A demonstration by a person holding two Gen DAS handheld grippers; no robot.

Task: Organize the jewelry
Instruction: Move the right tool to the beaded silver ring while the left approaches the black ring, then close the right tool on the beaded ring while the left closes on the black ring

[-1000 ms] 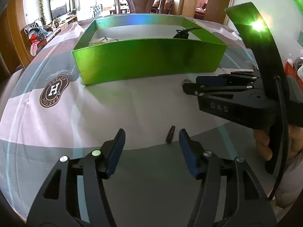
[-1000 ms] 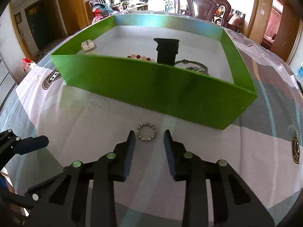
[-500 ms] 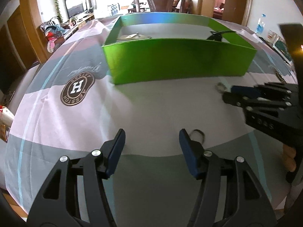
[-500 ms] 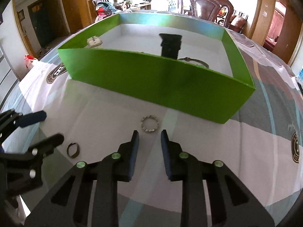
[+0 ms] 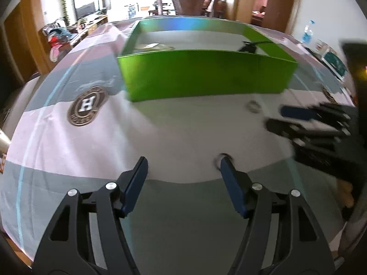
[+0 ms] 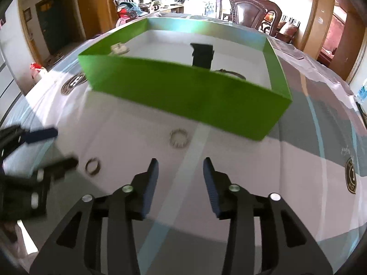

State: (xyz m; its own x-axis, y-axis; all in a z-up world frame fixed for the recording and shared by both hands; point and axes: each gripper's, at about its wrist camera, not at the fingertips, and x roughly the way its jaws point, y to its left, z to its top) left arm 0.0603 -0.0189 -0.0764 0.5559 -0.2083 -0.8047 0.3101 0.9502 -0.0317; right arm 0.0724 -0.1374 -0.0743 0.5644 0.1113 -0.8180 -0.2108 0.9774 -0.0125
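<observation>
I am holding my left gripper [image 5: 182, 168] low over the tablecloth [image 5: 174, 135]; its jaws are opening, with only cloth in the gap. A dark ring [image 6: 93, 166] is lying flat on the cloth just off that gripper's right fingertip [image 5: 226, 162], not pinched. Further right, a beaded ring [image 6: 179, 137] is lying on the cloth in front of the green box [image 6: 188, 96], near its front wall and apart from it. My right gripper [image 6: 181, 171] is pointing down at the cloth just short of the beaded ring; its jaws are also opening, nothing between them. Inside the box I am seeing a small pale piece [image 6: 118, 48] at the left, a black stand [image 6: 202, 55] in the middle and a bangle [image 6: 231, 72] to its right, partly hidden by the wall.
</observation>
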